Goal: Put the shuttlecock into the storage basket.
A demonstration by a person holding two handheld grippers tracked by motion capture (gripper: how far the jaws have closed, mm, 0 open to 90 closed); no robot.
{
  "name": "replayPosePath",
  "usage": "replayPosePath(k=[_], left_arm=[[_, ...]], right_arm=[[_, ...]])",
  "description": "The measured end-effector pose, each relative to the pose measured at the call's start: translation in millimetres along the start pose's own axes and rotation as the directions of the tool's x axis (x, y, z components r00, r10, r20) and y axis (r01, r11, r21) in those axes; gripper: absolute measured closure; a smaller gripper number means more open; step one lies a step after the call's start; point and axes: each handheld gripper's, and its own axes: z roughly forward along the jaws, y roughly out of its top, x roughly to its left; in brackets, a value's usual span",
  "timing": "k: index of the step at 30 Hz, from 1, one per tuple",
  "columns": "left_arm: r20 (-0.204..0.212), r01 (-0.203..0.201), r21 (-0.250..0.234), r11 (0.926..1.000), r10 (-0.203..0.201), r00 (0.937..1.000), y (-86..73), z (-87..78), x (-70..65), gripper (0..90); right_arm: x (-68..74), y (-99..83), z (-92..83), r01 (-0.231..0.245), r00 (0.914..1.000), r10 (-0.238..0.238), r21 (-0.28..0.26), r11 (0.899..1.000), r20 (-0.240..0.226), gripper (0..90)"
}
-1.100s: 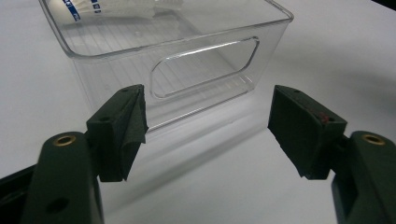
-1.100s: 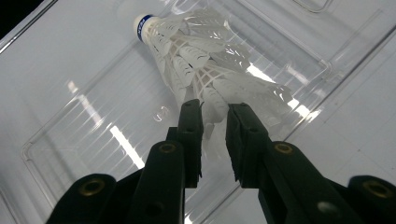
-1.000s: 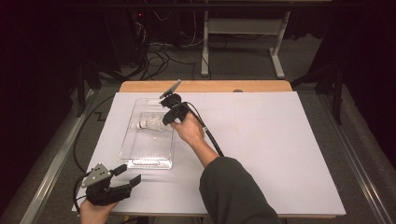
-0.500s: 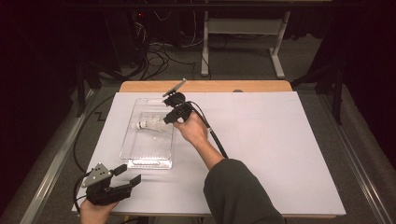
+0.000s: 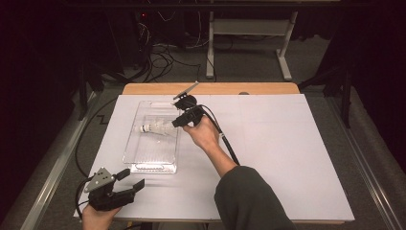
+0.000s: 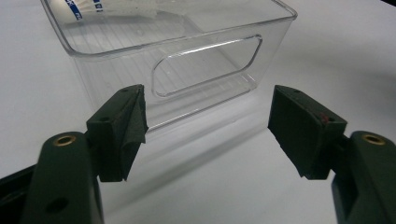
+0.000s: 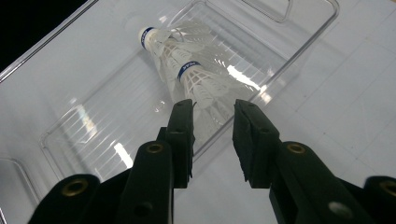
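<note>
Two white shuttlecocks point(image 7: 189, 70) with blue bands lie one behind the other in a clear plastic tray point(image 7: 70, 130), also seen from above as shuttlecocks point(image 5: 155, 128) in the tray point(image 5: 153, 167). My right gripper point(image 7: 212, 109) hovers over the tray's right rim, just behind the nearer shuttlecock's feathers. Its jaws have just been opening and stand a little apart; the pads press on nothing. From above, this right gripper point(image 5: 177, 122) points left into the tray. My left gripper point(image 5: 131, 178) rests near the table's front left, open and empty, facing the tray's near end point(image 6: 187, 42).
A white sheet point(image 5: 287, 143) covers the table, with broad free space right of the tray. The wooden table edge point(image 5: 215, 88) runs along the back. The right gripper's cable point(image 5: 227, 143) trails along the forearm. Cables and a desk frame stand on the floor beyond.
My right gripper has drawn back slightly to the right from the shuttlecocks, and its jaws stand wider. The left gripper has kept still.
</note>
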Motion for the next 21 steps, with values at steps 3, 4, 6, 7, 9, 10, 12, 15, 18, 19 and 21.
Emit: replayPosePath(k=[3,4,6,7,9,10,12,15,18,19,21], left_arm=[[-0.001,-0.003,0.002,1.0000,0.003,1.0000,0.0,-0.3,0.2,29.1],[-0.001,-0.003,0.002,1.0000,0.003,1.0000,0.0,-0.3,0.3,29.2],[-0.002,-0.002,0.002,1.0000,0.002,1.0000,-0.1,-0.3,0.2,29.1],[-0.003,-0.002,0.002,1.0000,0.002,1.0000,-0.1,-0.3,0.2,29.2],[-0.004,-0.002,0.002,1.0000,0.002,1.0000,-0.2,-0.3,0.2,29.1],[-0.004,-0.001,0.002,1.0000,0.001,1.0000,-0.2,-0.3,0.2,29.2],[-0.005,-0.002,0.002,1.0000,0.002,1.0000,-0.2,-0.2,0.2,29.1],[-0.005,0.000,0.003,1.0000,0.000,1.0000,-0.2,-0.2,0.2,29.2],[-0.006,0.001,0.001,1.0000,-0.001,1.0000,-0.3,-0.2,0.3,29.1],[-0.006,0.001,0.001,1.0000,-0.001,1.0000,-0.3,-0.3,0.4,29.1],[-0.006,0.001,0.001,1.0000,-0.001,1.0000,-0.4,-0.2,0.4,29.1]], right_arm=[[-2.4,-2.5,-3.2,-0.011,0.9999,0.011,-0.005,1.000,0.003,68.5],[-3.6,-3.4,-4.2,-0.007,1.0000,0.007,-0.009,1.000,0.003,68.5],[-5.6,-5.6,-5.6,-0.009,1.0000,0.009,-0.017,1.000,0.003,68.3],[-6.4,-6.7,-6.3,-0.014,0.9999,0.014,-0.017,1.000,0.004,68.2],[-8.6,-9.1,-7.6,-0.017,0.9998,0.017,-0.019,1.000,0.005,68.1],[-10.1,-10.4,-8.2,-0.015,0.9999,0.015,-0.023,1.000,0.005,68.1],[-12.3,-12.4,-9.9,-0.023,0.9997,0.023,-0.024,0.999,0.008,68.0],[-15.6,-15.1,-13.2,-0.026,0.9996,0.026,-0.029,0.999,0.013,68.0],[-19.3,-18.0,-15.8,-0.026,0.9995,0.027,-0.032,0.999,0.014,67.9],[-20.2,-18.9,-16.7,-0.036,0.9993,0.036,-0.032,0.999,0.014,67.8],[-22.4,-21.0,-18.1,-0.041,0.9990,0.042,-0.034,0.999,0.015,67.3]])
